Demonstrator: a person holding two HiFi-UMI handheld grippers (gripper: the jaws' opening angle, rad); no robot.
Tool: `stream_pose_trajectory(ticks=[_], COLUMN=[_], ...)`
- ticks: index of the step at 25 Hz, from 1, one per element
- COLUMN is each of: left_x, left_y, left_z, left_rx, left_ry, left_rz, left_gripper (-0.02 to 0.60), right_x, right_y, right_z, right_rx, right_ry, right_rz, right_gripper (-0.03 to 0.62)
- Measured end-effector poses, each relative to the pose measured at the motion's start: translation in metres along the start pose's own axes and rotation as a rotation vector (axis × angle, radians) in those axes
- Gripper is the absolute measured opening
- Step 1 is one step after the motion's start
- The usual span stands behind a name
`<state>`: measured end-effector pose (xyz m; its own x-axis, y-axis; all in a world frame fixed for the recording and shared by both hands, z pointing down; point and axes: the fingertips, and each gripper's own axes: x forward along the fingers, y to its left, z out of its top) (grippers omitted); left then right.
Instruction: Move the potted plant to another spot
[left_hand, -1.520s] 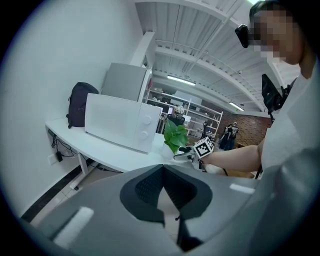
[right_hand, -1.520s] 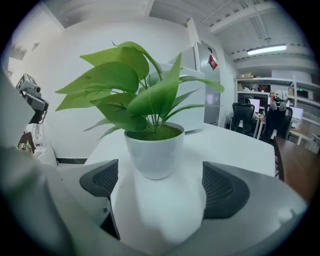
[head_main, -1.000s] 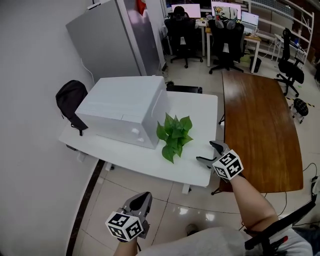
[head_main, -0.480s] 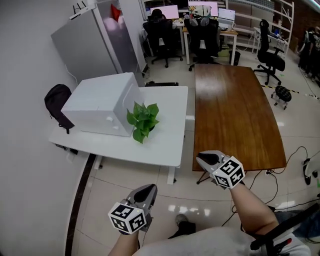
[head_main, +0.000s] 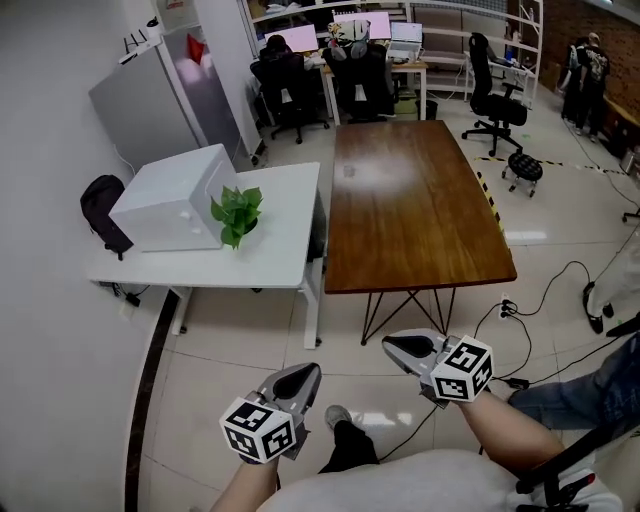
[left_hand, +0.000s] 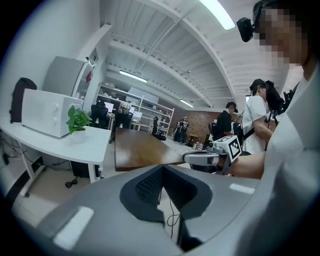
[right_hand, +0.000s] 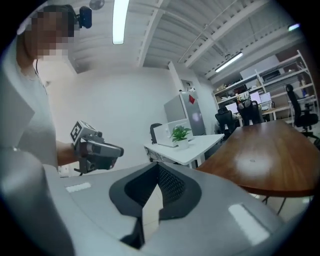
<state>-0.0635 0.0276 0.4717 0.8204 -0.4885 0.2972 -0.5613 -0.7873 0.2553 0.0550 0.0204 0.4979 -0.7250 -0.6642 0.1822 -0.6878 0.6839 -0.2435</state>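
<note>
Right claw (head_main: 396, 347) left the potted plant (head_main: 236, 212); right gripper view shows jaws together.

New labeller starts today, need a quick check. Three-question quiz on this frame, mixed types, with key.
1. Multiple choice: the potted plant stands on A) the white table, B) the brown table, C) the floor.
2. True or false: the left hand-held gripper and the right hand-held gripper are both shut and empty.
3. Fill in: in the head view, the white box sits on the plant's ____ side.
Key: 1 A; 2 true; 3 left.
</note>
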Motion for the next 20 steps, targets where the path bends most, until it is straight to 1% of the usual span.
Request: stream_pose_trajectory(ticks=[3, 6, 9, 14, 15, 17, 20], left_x=[-0.012, -0.026, -0.039, -0.049, -0.052, -0.061, -0.08], left_y=[-0.044, -0.085, -0.12, -0.168, -0.174, -0.179, -0.172], left_z=[-0.008, -0.008, -0.006, 0.002, 0.003, 0.005, 0.003], left_rx=[0.02, 0.0, -0.016, 0.006, 0.014, 0.026, 0.034], left_ry=[0.011, 0.005, 0.012, 0.016, 0.015, 0.014, 0.011], left_rz=[-0.009, -0.045, -0.087, -0.164, -0.175, -0.186, -0.183], left_gripper=[-0.006, -0.006, -0.006, -0.006, -0.006, -0.006, -0.006], right_x=[-0.039, -0.072, -0.098, -0.115, -0.116, -0.117, -0.115], right_y=[0.037, 0.073, 0.111, 0.16, 0.167, 0.176, 0.188], right_z=[0.001, 0.011, 0.027, 0.024, 0.023, 0.026, 0.033], right_rx=[0.047, 0.071, 0.08, 0.094, 0.089, 0.068, 0.062], right_ry=[-0.014, -0.032, -0.067, -0.031, -0.021, -0.01, -0.037], right_rz=[0.036, 0.056, 0.101, 0.137, 0.131, 0.093, 0.046], right_gripper=[0.005, 0.006, 0.006, 0.005, 0.005, 0.005, 0.005])
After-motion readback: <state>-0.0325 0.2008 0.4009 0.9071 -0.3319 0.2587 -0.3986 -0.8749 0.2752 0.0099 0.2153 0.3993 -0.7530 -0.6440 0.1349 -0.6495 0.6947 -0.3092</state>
